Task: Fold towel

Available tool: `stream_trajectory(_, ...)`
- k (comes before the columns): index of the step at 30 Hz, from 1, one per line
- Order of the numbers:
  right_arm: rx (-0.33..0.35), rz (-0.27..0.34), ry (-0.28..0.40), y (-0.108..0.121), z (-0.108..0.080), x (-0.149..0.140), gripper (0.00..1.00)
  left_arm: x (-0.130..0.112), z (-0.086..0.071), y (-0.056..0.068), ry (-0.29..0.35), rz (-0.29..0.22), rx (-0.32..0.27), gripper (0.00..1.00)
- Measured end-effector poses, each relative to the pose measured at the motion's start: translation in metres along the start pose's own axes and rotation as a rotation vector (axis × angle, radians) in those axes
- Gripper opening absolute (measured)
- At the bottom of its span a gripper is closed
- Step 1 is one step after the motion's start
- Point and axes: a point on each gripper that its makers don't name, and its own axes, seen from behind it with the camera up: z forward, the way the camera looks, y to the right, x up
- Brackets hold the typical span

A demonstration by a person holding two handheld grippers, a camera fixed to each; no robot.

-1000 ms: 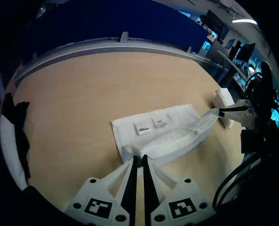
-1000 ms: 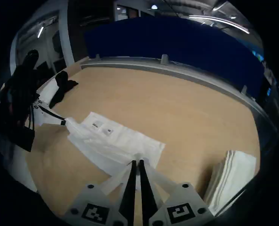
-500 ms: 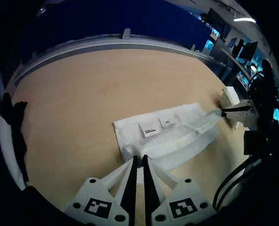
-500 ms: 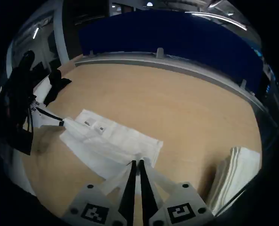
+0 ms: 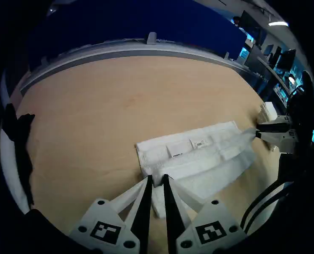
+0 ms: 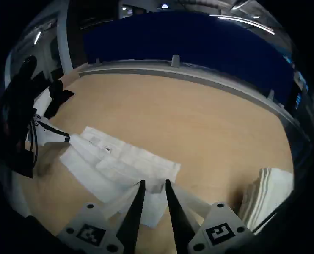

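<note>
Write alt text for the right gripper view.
A white cloth towel, partly folded, lies on a light wooden table, its near edge between the spread fingers of the right gripper. The left gripper is at its far corner on the left; a stack of folded white cloths sits at right.

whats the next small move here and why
Probably draw both grippers back off the towel. Its near edge lies folded over the lower layer on the table, so the fold looks laid. The right gripper has its jaws apart around the cloth. The left gripper shows only a narrow gap with cloth in it, so open it wider first.
</note>
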Motion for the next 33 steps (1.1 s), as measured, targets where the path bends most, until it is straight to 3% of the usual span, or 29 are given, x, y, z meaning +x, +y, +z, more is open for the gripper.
stream_trajectory(9,-0.028,-0.020,0.007,0.007,0.000,0.003,0.76,0.002,0.012,-0.010,-0.004,-0.001,0.039,0.27)
stream_trajectory(13,-0.053,-0.016,0.017,0.013,0.003,0.005,0.89,0.004,0.014,-0.014,-0.004,-0.009,0.051,0.41)
stream_trajectory(15,-0.070,-0.013,0.021,0.017,0.004,0.005,0.94,0.005,0.014,-0.016,-0.002,-0.008,0.056,0.54)
stream_trajectory(19,-0.114,-0.009,0.026,0.029,0.009,0.006,0.96,0.007,0.013,-0.019,0.000,0.007,0.066,0.75)
stream_trajectory(21,-0.130,-0.008,0.026,0.034,0.011,0.006,0.98,0.008,0.013,-0.021,0.003,0.014,0.074,0.91)
stream_trajectory(33,-0.126,-0.031,0.030,0.031,0.012,0.013,1.00,0.013,0.007,-0.025,0.027,-0.001,0.082,0.95)
